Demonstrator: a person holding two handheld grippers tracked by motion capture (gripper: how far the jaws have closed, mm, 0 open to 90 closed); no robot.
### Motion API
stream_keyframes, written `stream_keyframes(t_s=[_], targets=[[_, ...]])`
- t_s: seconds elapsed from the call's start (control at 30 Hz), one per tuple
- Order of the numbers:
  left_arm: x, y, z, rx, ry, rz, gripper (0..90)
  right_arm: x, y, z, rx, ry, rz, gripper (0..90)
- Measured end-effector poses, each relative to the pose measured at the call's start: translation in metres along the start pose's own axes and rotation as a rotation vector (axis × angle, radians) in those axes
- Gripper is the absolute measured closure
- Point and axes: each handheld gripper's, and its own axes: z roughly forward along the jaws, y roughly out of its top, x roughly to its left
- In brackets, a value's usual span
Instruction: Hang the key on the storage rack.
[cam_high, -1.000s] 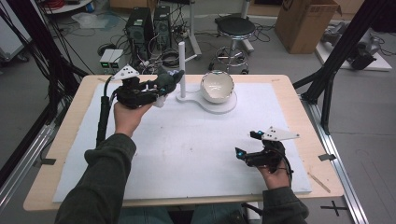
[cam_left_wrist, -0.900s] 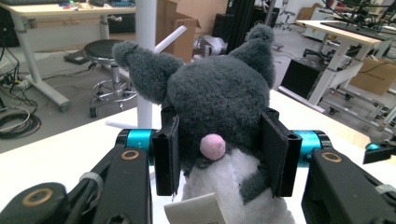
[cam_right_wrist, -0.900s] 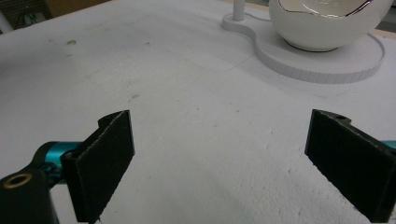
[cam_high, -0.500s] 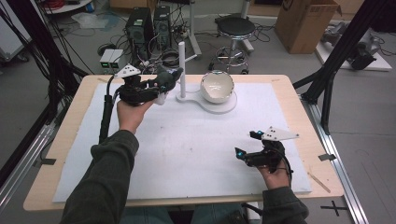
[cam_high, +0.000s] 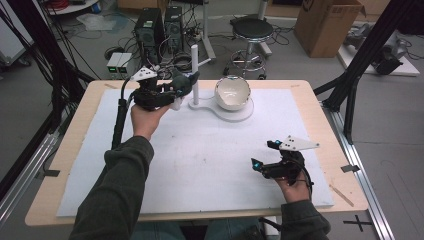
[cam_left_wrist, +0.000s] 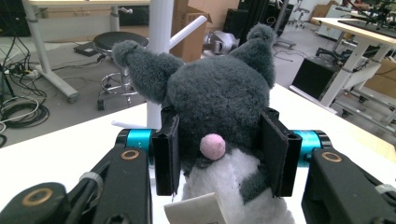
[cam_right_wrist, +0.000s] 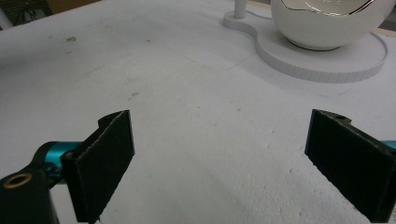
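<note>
holding a grey plush toy (cam_left_wrist: 217, 100) clamped across its body between the pads of the left gripper (cam_left_wrist: 219, 156), ears up, pink tail and white rump facing back toward the camera in the left gripper view, a paper tag hanging below. sitting at about 11 o'clock on the white mat (cam_high: 200, 165) in the high view, raised off the surface, just beside the white post (cam_high: 194, 70) that rises from the flat white base (cam_high: 240, 114). long axis roughly upright, tilted a little toward the post. at about 3 o'clock from the toy, past the post, the white bowl (cam_high: 232, 92) resting on the round end of that base, mouth open upward and nothing visible inside. judging by this layout, bowl as the likely target: a short carry toward 3 o'clock, clearing the post first, then down into the opening. left hand far nearer to the bowl than the right. risk, as a guess: an ear or the tag brushing the post on the way across.

farther out, at about 5 o'clock on the mat, the right gripper (cam_right_wrist: 219, 163) held low over the bare surface, jaws wide apart, nothing between them, pointing toward the base and bowl at roughly 1 o'clock in the right gripper view. well apart from the toy.
</note>
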Motion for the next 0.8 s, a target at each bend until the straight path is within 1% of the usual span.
stream_keyframes(t_s=[0.07,0.13,0.2,0.3,0.37,0.43,0.47,0.5,0.57,0.6,0.8], targets=[[-0.001,0.0,0.003,0.007,0.003,0.003,54.6,0.0,0.0,-0.001,-0.001,0.0,0.009,7.6],[0.0,-0.001,0.005,0.011,0.006,0.004,54.6,-0.001,0.0,-0.001,-0.004,-0.002,0.001,7.6],[0.0,-0.002,0.006,0.02,0.008,0.0,54.6,0.0,0.0,-0.002,-0.003,-0.003,0.009,7.6],[0.001,-0.003,0.008,0.025,0.01,-0.005,54.5,-0.001,-0.001,-0.003,-0.006,-0.002,0.002,7.6],[0.001,-0.003,0.009,0.025,0.014,0.001,54.5,-0.001,-0.001,-0.003,-0.005,-0.002,0.009,7.6],[0.002,-0.004,0.009,0.035,0.017,0.005,54.5,-0.001,-0.001,-0.003,-0.006,-0.001,0.012,7.6],[0.002,-0.005,0.01,0.04,0.02,0.003,54.5,-0.001,-0.001,-0.003,-0.01,-0.005,0.004,7.6],[0.003,-0.006,0.01,0.041,0.024,0.001,54.5,-0.001,-0.001,-0.003,-0.005,-0.002,0.011,7.6],[0.004,-0.01,0.01,0.042,0.029,-0.006,54.5,-0.001,-0.001,-0.003,-0.006,0.0,0.009,7.6],[0.004,-0.011,0.011,0.05,0.031,-0.006,54.5,-0.001,-0.001,-0.003,-0.007,0.001,0.006,7.6],[0.004,-0.016,0.013,0.069,0.034,0.008,54.5,0.0,-0.001,-0.004,-0.004,0.001,0.009,7.6]])
